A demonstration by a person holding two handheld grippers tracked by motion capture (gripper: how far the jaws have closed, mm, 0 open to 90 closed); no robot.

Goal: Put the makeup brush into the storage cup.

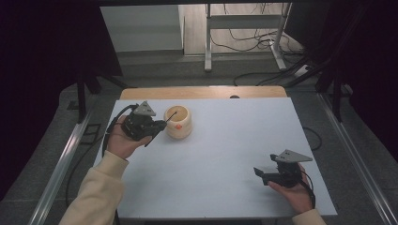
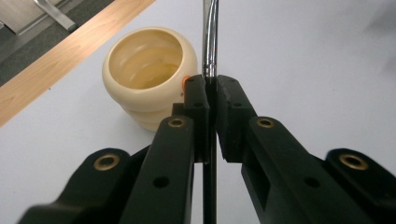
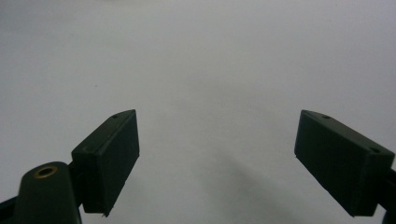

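Step in hand: the left gripper (image 2: 212,93) pinches a thin metal rod (image 2: 210,42), likely a spoon or stirrer handle, beside the cream ribbed pot (image 1: 178,122); I judge it is being carried to the pot.
Fingers, left: closed tight on the rod (its shaft runs up between them).
Fingers, right: the right gripper (image 3: 217,158) is spread wide, holding nothing, low over the white bench (image 1: 225,154), well apart from the pot.
Pot: upright, far-left part of the bench, looks empty inside.
Next move: tilt the rod's far end over the rim, lower, release.
Hard to tell: the rod's far end is cut off; an orange spot on the pot is unclear.
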